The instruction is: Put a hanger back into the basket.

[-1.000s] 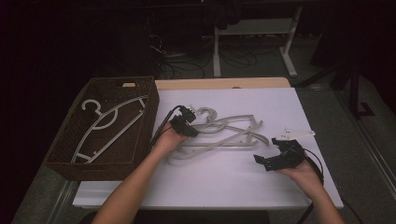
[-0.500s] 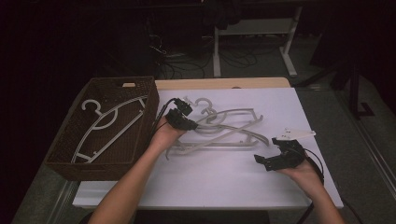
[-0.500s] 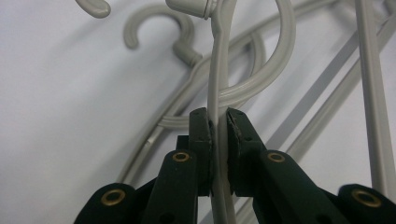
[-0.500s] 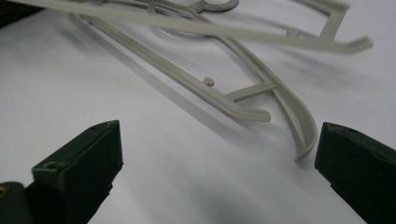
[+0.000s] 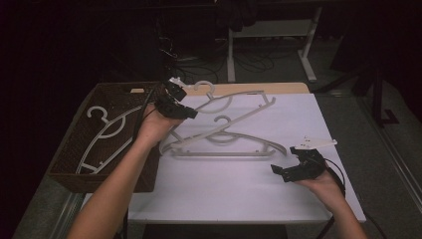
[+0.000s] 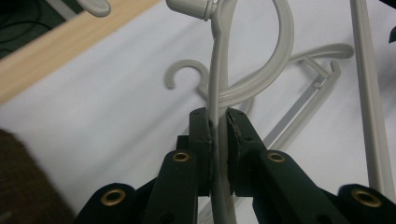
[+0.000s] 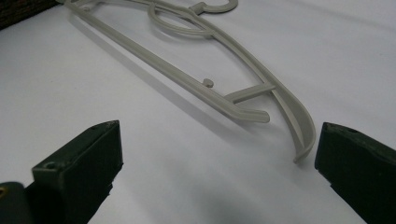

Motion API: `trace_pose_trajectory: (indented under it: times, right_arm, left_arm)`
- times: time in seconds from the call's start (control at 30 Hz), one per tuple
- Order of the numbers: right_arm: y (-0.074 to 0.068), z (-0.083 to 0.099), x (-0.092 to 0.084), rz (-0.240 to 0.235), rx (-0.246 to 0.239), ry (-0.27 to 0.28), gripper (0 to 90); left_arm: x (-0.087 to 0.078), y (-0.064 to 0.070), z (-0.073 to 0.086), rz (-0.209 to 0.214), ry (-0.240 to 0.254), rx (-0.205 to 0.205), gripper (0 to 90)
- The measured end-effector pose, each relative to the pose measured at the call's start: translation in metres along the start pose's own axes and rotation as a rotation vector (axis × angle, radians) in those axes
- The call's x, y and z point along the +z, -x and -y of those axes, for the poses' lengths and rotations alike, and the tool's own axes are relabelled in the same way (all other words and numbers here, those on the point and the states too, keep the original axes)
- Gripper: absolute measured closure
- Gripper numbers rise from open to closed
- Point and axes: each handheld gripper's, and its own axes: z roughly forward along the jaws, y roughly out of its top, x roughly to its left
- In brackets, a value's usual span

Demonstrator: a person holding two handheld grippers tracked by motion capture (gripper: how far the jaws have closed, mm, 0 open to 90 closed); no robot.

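My left gripper (image 5: pixel 188 112) is raised above the table's left part, next to the basket, and shut on a thin arm of a beige plastic hanger (image 5: pixel 241 105). That hanger hangs tilted in the air, its hook (image 5: pixel 204 87) toward the back. In the left gripper view the jaws (image 6: pixel 218 119) pinch the hanger's arm (image 6: pixel 217 79) tightly. A second beige hanger (image 5: pixel 234 149) lies flat on the white sheet. My right gripper (image 5: pixel 281 172) rests low at the right, open, with nothing between its jaws. In the right gripper view (image 7: pixel 217 154) the flat hanger's end (image 7: pixel 280 100) lies just ahead.
A brown wicker basket (image 5: pixel 64 172) stands at the table's left edge and holds another pale hanger (image 5: pixel 107 132). A white sheet (image 5: pixel 224 194) covers the table, with a wooden strip (image 5: pixel 293 88) along the back. Beyond it are dark floor and cables.
My left hand has risen and moved back, lifting one hanger off the other on the sheet. The right hand and its gripper have not moved.
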Motion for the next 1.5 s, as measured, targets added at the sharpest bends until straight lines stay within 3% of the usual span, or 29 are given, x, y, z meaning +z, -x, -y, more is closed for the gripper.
trace_pose_trajectory:
  times: [0.33, 0.63, 0.87, 0.9, 1.27, 1.5]
  right_arm:
    - [0.0, 0.0, 0.001, 0.001, 0.006, 0.0, 0.7]
    - [0.001, -0.001, 0.002, 0.007, 0.017, -0.002, 0.7]
    - [0.001, -0.001, 0.002, 0.013, 0.021, -0.007, 0.7]
    - [0.001, -0.001, 0.003, 0.015, 0.024, -0.007, 0.7]
    - [0.001, -0.001, 0.004, 0.019, 0.031, -0.011, 0.7]
    - [0.001, -0.002, 0.005, 0.019, 0.032, -0.012, 0.7]
  left_arm:
    - [-0.055, -0.041, 0.027, -0.049, 0.039, -0.042, 82.2]
    - [-0.103, -0.082, 0.069, -0.125, 0.073, -0.106, 82.1]
    - [-0.126, -0.11, 0.102, -0.187, 0.089, -0.16, 82.1]
    - [-0.133, -0.123, 0.116, -0.213, 0.089, -0.183, 82.1]
    - [-0.148, -0.166, 0.173, -0.306, 0.053, -0.259, 82.1]
    - [-0.135, -0.178, 0.186, -0.344, -0.003, -0.267, 82.0]
